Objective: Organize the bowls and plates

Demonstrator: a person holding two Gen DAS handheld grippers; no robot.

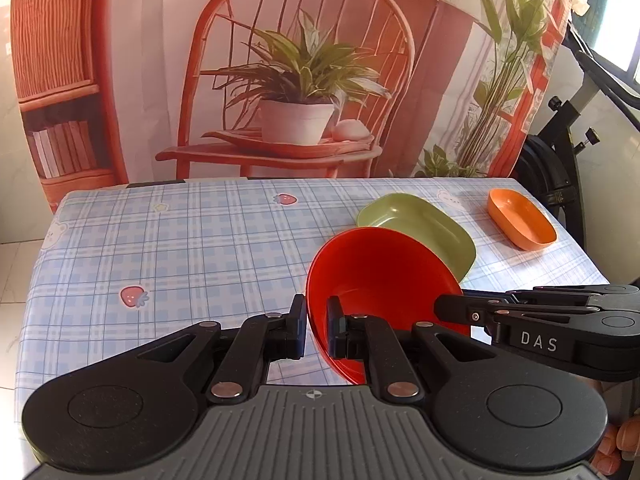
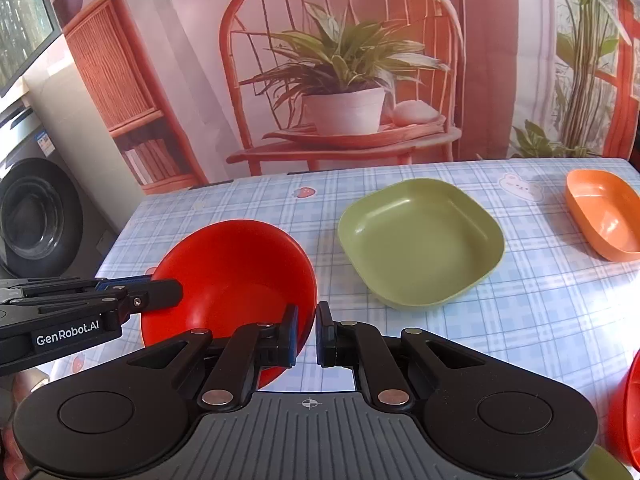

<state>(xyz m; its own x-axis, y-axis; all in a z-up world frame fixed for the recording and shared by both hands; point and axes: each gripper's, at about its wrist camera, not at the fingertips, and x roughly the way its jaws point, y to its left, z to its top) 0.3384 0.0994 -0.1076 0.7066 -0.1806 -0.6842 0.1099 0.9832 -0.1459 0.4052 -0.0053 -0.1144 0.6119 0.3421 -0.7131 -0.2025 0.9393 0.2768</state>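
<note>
done: we have the red bowl (image 1: 380, 280) off the counter (image 1: 180, 248), left tongs (image 1: 316, 332) and right tongs (image 2: 307, 334) each pinching its rim | left: green plate (image 2: 420, 240), orange dish (image 2: 604, 216) unstacked, well apart

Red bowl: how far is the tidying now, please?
Done: nothing looks stacked yet. The green plate and the orange dish lie apart on the table. In hand: the left gripper and the right gripper are both shut on the rim of the red bowl, which is tilted. Left: put the bowl down and gather the dishes. Another red item shows at the right wrist view's edge.
</note>
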